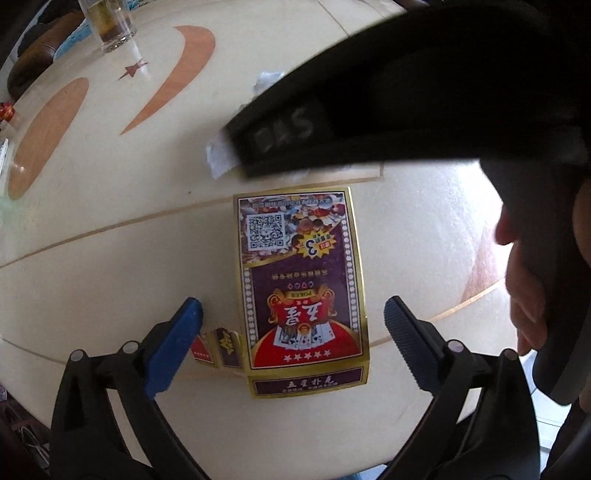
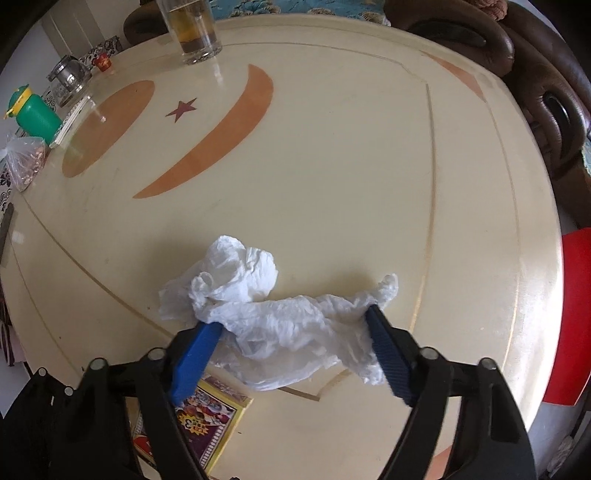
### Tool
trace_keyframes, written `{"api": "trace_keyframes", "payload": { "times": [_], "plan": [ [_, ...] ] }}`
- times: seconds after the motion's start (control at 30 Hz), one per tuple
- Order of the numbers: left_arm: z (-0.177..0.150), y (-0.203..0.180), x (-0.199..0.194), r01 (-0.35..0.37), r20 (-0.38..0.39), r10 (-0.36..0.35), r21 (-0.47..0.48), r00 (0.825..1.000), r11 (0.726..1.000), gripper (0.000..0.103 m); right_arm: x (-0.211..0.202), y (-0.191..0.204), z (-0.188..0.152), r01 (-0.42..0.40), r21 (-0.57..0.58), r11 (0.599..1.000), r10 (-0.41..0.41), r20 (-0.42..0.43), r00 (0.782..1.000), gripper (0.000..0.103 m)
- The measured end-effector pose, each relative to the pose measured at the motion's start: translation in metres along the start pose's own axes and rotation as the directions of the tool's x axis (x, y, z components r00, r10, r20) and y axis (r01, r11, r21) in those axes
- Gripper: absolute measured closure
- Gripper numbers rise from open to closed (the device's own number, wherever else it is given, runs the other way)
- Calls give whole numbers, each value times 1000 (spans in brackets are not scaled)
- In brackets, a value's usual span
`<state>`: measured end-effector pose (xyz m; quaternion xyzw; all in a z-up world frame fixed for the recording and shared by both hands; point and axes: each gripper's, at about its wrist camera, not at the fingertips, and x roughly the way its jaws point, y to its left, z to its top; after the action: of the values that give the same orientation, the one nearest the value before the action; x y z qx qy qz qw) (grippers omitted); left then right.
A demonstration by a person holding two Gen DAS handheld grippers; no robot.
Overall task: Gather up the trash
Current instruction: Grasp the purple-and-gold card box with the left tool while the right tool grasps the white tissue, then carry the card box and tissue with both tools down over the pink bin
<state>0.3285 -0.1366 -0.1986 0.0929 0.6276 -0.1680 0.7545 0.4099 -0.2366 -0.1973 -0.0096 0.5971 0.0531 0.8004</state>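
Cream table (image 2: 332, 166) with orange inlay, glass of amber drink (image 2: 192, 29), green bottle (image 2: 35, 116), red stool (image 2: 572, 314)

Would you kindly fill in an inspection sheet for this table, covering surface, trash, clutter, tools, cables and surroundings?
Surface: cream table with orange inlays and a red star, glossy.
Job's things: crumpled white tissue lying on the table; flattened playing-card box lying flat nearby.
Clutter: glass of amber drink, green bottle, glass jar and bag of nuts near the far edge.
Tools: left tool wide open, straddling the card box without touching it; right tool around the tissue, fingers at its two ends, grip not confirmed.
Cables: nothing seen.
Surroundings: brown chair behind the table; red object beyond its right edge.
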Motion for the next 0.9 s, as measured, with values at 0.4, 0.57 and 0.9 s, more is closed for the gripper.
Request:
{"api": "trace_keyframes", "payload": {
  "times": [0.4,0.57,0.9],
  "plan": [
    [-2,-15,-4,-70,20,69,44,997,997,21,-11,-22,-8,-17,93,996,15,24,1000,82],
    [-3,-12,-13,-74,15,74,32,997,997,38,-20,-27,-9,0,122,993,-6,50,999,83],
    [-8,-2,-19,-50,26,49,24,998,998,41,-43,-36,-21,29,140,990,-41,86,995,83]
  ]
}}
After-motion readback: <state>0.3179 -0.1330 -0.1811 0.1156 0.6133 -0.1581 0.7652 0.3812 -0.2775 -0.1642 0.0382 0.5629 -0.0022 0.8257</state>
